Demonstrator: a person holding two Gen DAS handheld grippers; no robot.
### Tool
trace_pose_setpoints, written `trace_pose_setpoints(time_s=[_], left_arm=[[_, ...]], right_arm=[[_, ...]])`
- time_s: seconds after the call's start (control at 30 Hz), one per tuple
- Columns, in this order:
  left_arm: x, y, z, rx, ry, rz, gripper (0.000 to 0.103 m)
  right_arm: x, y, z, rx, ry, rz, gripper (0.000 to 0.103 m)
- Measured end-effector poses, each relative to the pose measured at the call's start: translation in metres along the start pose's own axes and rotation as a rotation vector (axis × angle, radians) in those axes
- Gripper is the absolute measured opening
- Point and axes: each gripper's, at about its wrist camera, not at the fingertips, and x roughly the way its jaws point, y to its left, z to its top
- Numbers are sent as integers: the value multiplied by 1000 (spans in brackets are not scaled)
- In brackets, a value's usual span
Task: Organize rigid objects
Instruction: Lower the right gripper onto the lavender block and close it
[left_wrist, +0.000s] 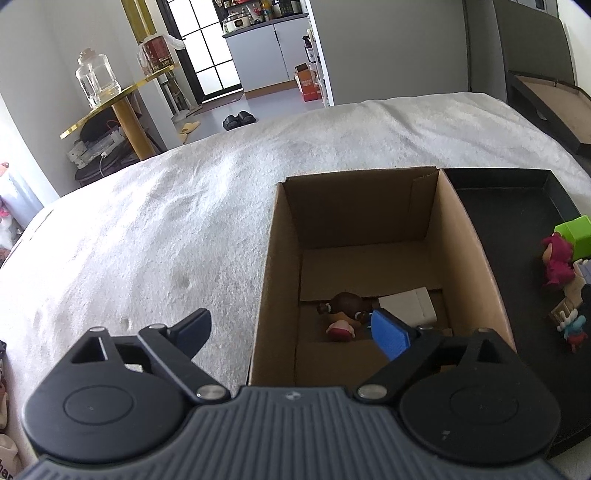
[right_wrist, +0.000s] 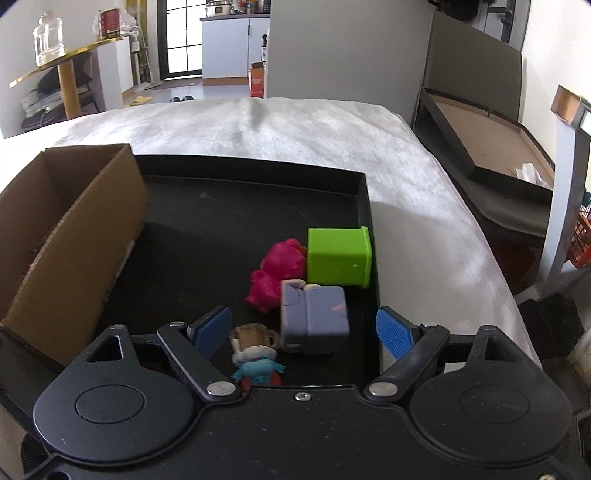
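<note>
Partly sorted: two toys (left_wrist: 343, 314) already in cardboard box (left_wrist: 458, 221); four toys (right_wrist: 314, 295) left on black tray (right_wrist: 221, 229); left gripper (left_wrist: 295, 328) and right gripper (right_wrist: 304, 328) spread, holding nothing

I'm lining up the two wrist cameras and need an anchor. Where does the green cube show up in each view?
Left wrist: the green cube sits at the far right edge, cut off by the frame, behind the pink toy on the black tray.
Right wrist: right of centre, against the tray's right wall, touching the pink toy.
Shared landmark: the cardboard box, left of the tray in both.
</note>
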Motion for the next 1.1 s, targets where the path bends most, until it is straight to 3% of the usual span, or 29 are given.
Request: trace_pose_setpoints(time_s=[0.57,0.6,0.67,0.7,1.1], left_arm=[[2,-12,1,29,23,7,93],[2,-13,2,28,23,8,93],[1,-13,2,29,22,7,93],[1,-13,2,30,21,7,93],[0,-9,1,10,15,-1,93]], right_arm=[[29,-11,3,65,42,32,82],[30,-11,2,63,46,34,79],[34,-11,1,50,58,41,50],[35,-11,1,44,67,32,44],[16,-10,4,33,27,43,44]])
